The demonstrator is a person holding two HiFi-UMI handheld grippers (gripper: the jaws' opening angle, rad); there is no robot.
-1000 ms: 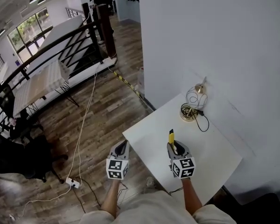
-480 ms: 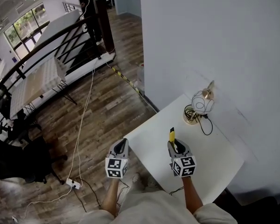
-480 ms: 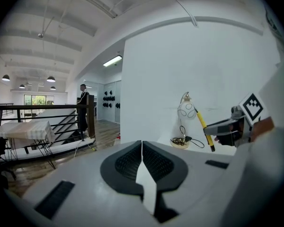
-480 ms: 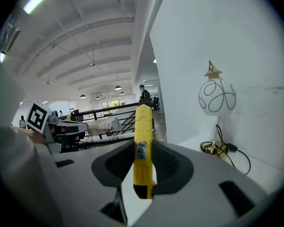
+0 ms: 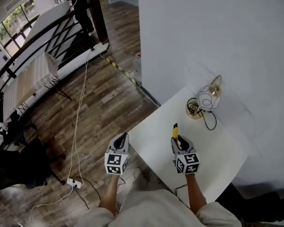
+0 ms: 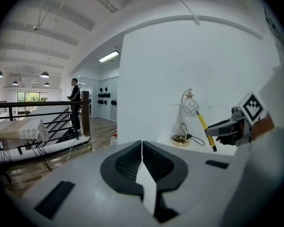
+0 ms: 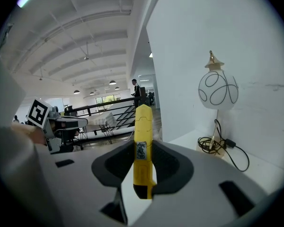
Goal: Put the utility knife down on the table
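Note:
A yellow utility knife [image 7: 143,148] stands upright between the jaws of my right gripper [image 7: 143,167], which is shut on it. In the head view the knife [image 5: 175,132] sticks forward from that gripper [image 5: 178,144] over the near part of the white table [image 5: 213,155]. My left gripper [image 5: 121,142] hangs over the wooden floor left of the table, its jaws shut with nothing between them [image 6: 142,162]. From the left gripper view the right gripper and the knife [image 6: 206,128] show at the right.
A round wire-patterned lamp [image 5: 209,97] with a coiled black cable [image 5: 195,109] stands at the table's far side against the white wall. A white cord and power strip [image 5: 74,182] lie on the floor. A railing and stairs [image 5: 47,41] run at the left, where a person [image 5: 79,4] stands.
Both grippers have moved forward toward the table and a little down. The table and lamp now sit closer and more to the right in the head view. The grip on the knife is unchanged.

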